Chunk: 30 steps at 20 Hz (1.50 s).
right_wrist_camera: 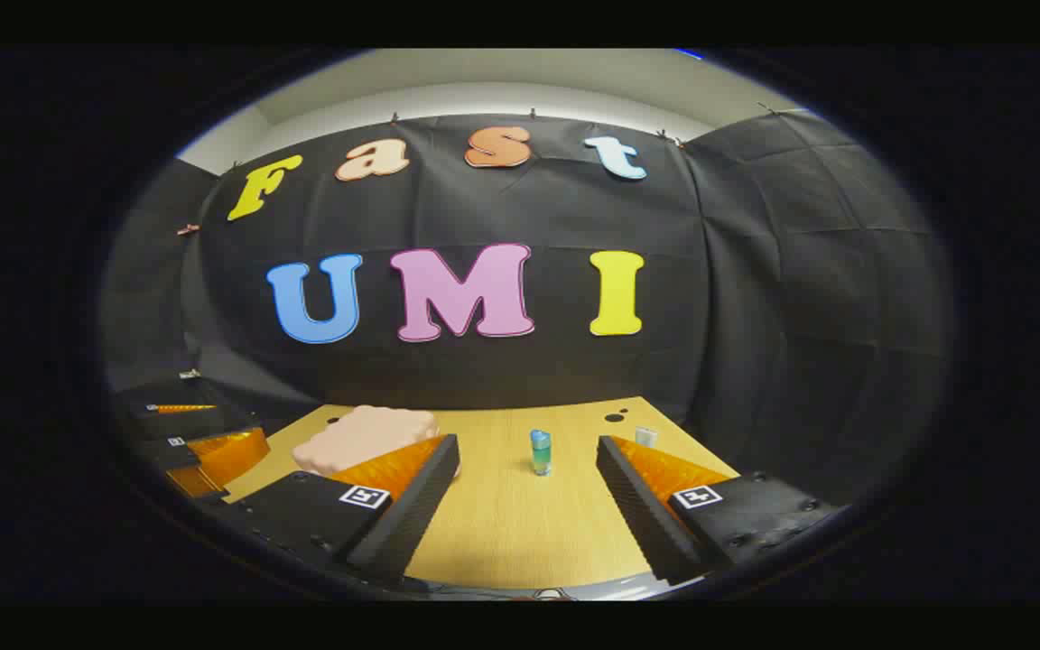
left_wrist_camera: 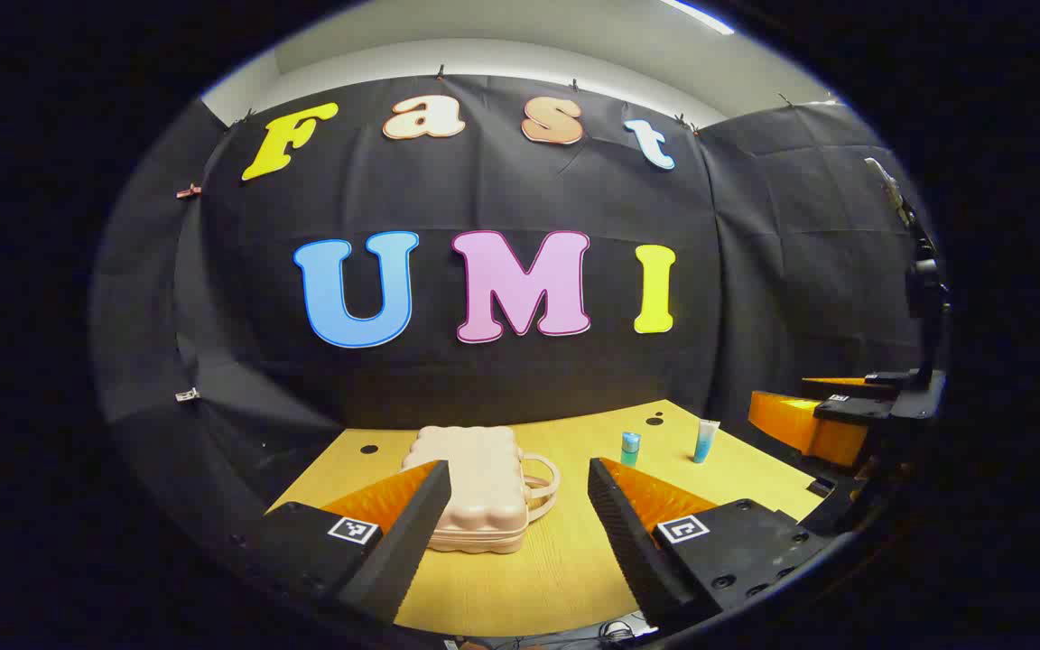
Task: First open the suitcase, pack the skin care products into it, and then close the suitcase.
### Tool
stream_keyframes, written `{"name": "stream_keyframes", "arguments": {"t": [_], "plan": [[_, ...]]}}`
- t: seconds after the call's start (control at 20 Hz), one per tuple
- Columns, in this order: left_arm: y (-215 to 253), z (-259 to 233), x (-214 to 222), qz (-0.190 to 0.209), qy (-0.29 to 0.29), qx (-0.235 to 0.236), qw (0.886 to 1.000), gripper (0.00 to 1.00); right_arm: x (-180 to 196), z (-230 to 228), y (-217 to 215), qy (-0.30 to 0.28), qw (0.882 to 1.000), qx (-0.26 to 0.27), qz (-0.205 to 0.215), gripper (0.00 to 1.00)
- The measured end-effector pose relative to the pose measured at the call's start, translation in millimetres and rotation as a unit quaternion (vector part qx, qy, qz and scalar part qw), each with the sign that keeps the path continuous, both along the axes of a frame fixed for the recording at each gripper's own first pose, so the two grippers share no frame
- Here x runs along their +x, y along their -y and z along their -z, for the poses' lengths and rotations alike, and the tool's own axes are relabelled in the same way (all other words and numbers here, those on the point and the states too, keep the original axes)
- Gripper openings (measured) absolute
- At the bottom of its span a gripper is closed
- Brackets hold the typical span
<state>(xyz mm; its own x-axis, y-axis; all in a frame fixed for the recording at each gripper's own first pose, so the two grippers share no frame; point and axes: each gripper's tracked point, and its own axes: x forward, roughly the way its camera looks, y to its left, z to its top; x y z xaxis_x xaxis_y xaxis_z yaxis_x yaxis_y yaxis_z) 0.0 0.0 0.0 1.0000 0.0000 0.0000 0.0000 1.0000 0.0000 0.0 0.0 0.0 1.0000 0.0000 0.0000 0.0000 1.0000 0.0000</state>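
Your left gripper (left_wrist_camera: 520, 506) sat nearest in the left gripper view, its two fingers spread wide with nothing between them. Your right gripper (right_wrist_camera: 527, 492) was the same in the right gripper view — released, holding nothing.

Past the left gripper's fingers, the pink suitcase (left_wrist_camera: 480, 486) lay flat on the wooden table (left_wrist_camera: 565, 560), near the left side. Its lid was down, so you could not see what was inside it. It looked like a hard shell with bumpy edges — stiff, smooth and probably light, so it could slide if you pushed it. The looped handle (left_wrist_camera: 542, 482) stuck out on its right side. I think the lid's edge by that handle was the best place to take hold, with the other gripper keeping the case from sliding.

Farther right stood a little blue-capped bottle (left_wrist_camera: 630, 447) and, beside it, a blue tube (left_wrist_camera: 705, 441) standing on its cap. Both were well apart from the suitcase. They looked small, light and easy to tip over, so a soft squeeze around the middle seemed right.
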Motion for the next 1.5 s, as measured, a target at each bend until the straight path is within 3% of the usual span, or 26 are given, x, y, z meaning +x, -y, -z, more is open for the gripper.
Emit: {"name": "stream_keyframes", "arguments": {"t": [0.3, 1.0, 1.25, 1.5], "plan": [[-5.0, 2.8, 29.9, -0.015, -0.017, -0.010, 1.000, 0.96, 27.7, 1.5, 0.9, -0.008, 1.000, 0.001, -0.009, 0.98], [12.3, 8.2, 84.3, 0.000, -0.035, 0.000, 0.999, 0.96, 76.1, -5.6, 6.0, -0.005, 1.000, -0.001, -0.017, 0.98], [34.7, 18.1, 125.5, 0.014, -0.054, -0.013, 0.998, 0.96, 96.4, -7.6, 22.7, -0.005, 1.000, 0.006, -0.006, 0.97], [59.9, 53.3, 191.8, 0.012, -0.098, 0.002, 0.995, 0.96, 120.7, 0.8, 44.5, -0.009, 1.000, -0.006, -0.001, 0.98]]}}
